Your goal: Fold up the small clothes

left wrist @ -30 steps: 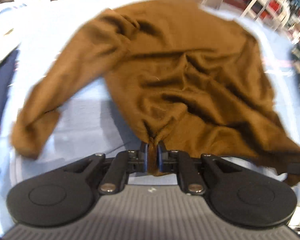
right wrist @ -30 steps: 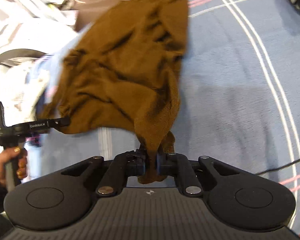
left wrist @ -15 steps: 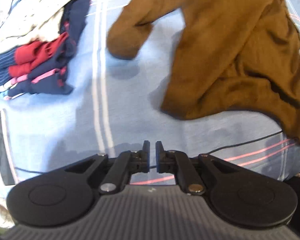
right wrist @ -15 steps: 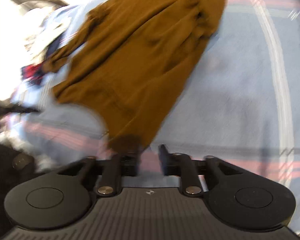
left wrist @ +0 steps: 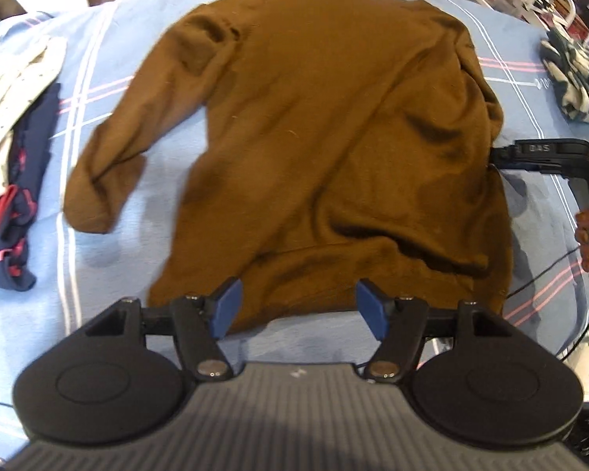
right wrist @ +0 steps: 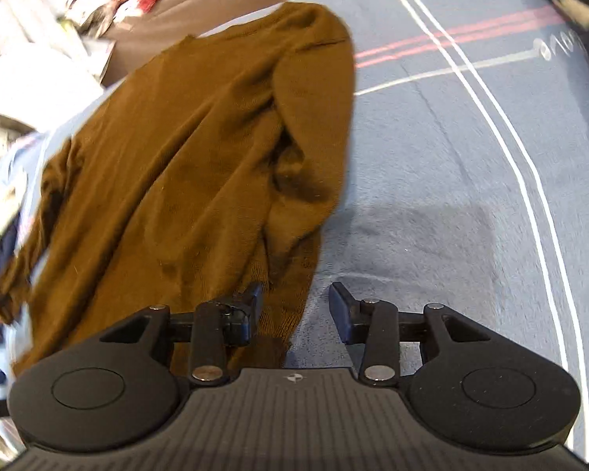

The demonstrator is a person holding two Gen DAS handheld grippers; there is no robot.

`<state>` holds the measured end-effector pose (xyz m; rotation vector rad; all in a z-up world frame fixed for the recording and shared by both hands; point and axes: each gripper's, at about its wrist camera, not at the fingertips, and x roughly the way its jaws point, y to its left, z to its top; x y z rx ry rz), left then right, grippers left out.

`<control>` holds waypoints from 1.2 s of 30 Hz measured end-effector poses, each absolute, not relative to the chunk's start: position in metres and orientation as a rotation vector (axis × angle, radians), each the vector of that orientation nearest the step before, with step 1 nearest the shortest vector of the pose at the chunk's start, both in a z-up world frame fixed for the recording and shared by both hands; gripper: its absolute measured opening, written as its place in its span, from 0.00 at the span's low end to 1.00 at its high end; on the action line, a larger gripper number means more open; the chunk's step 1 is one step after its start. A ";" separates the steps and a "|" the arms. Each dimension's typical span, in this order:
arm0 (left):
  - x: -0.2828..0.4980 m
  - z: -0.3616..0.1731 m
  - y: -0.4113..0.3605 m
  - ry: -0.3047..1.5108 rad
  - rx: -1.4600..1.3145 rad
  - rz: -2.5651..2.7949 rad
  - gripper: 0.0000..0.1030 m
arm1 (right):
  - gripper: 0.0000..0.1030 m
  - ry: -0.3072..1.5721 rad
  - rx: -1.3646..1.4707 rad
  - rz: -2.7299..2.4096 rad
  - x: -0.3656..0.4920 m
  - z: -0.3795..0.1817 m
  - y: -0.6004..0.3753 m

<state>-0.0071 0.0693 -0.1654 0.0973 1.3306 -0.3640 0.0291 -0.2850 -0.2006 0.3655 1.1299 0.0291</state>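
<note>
The brown sweater point(left wrist: 333, 149) lay spread on the blue striped sheet point(left wrist: 98, 274) that covered the desk, filling the middle of the left wrist view. Its hem sat at the bottom of that frame, its neck end at the top, so its long axis ran up the picture; one sleeve point(left wrist: 110, 165) trailed toward the left edge. It looked laid out flat, probably so the folds could start from a tidy shape, though wrinkles bunched near the lower right.

The left tool point(left wrist: 300, 310) hovered over the hem with its blue pads wide apart and opening, nothing between them. In the right wrist view the right tool point(right wrist: 296, 306) was likewise parted and opening, with the garment's lower corner lying beneath the gap but not pinched; that placement suggested a corner just let go or about to be picked up. A pile of other clothes point(left wrist: 8, 165) sat at the left edge, kept apart from the sweater.
</note>
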 end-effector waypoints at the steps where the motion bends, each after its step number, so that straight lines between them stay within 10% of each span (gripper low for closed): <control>1: -0.009 -0.170 0.067 1.339 0.103 -0.376 0.63 | 0.46 1.132 0.337 0.030 0.029 -0.200 -0.284; 2: -0.008 -0.172 0.062 1.350 0.108 -0.387 0.63 | 0.04 1.142 0.320 0.040 0.029 -0.198 -0.287; 9: -0.010 -0.183 0.030 1.339 0.181 -0.526 0.63 | 0.01 1.018 0.438 -0.120 -0.001 -0.157 -0.379; 15: -0.011 -0.184 0.023 1.340 0.163 -0.515 0.65 | 0.64 1.052 0.464 0.032 -0.001 -0.149 -0.398; 25: -0.021 -0.170 0.045 1.325 0.179 -0.394 0.76 | 0.68 1.059 0.633 0.136 0.043 -0.199 -0.338; 27: -0.022 -0.172 0.051 1.344 0.141 -0.375 0.77 | 0.44 1.088 0.612 0.157 0.048 -0.200 -0.330; 28: -0.021 -0.174 0.054 1.355 0.123 -0.367 0.77 | 0.15 1.110 0.590 0.154 0.047 -0.199 -0.328; 36: -0.022 -0.179 0.053 1.356 0.064 -0.360 0.79 | 0.01 1.072 0.535 -0.097 -0.003 -0.170 -0.421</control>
